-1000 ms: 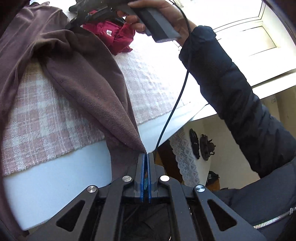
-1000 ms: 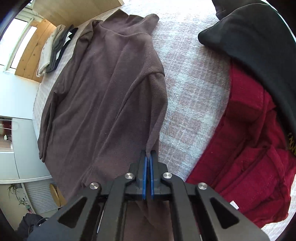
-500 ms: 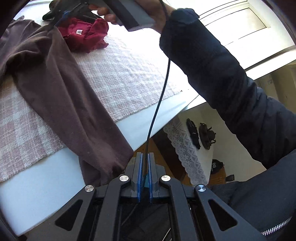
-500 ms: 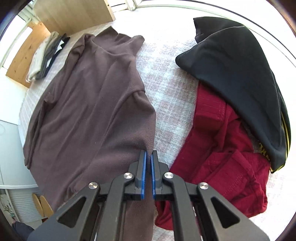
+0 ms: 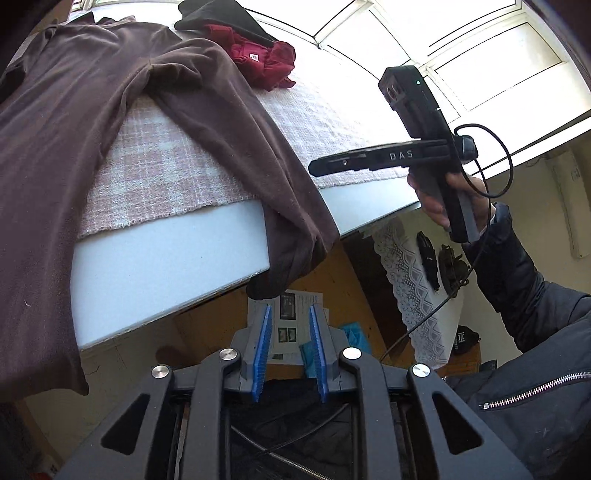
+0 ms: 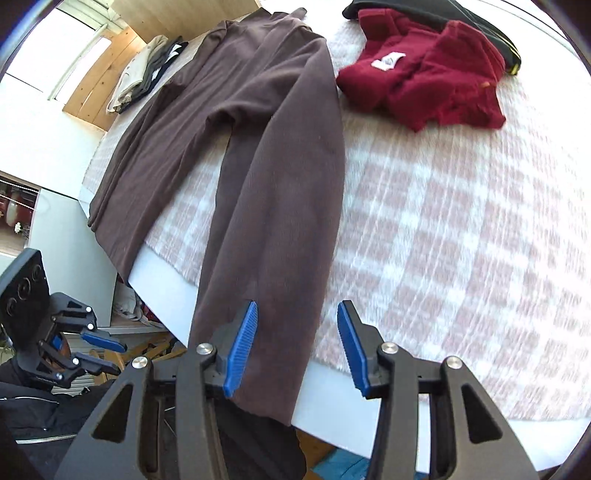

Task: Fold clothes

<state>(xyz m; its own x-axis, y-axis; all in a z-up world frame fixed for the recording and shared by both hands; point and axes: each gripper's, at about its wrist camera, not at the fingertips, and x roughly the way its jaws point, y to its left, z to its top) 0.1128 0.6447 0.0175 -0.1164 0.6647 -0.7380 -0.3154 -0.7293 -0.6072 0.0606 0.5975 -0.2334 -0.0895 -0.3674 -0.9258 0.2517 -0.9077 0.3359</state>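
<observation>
a: where is the garment?

b: i see the brown long-sleeved fleece top (image 6: 229,122) spread flat on the pink-and-white checked blanket (image 6: 461,229); one sleeve hangs off the blanket's near edge.

a: and your tongs?

b: my left gripper (image 5: 290,345) is released, jaws apart, holding nothing, below that edge and just under the sleeve cuff. my right gripper (image 6: 297,345) is released too, jaws spread on either side of the sleeve, not pinching it.

a: anything else?

b: a crumpled dark red knitted garment (image 6: 428,70) lies at the blanket's far side, a black garment (image 6: 406,11) behind it.
</observation>
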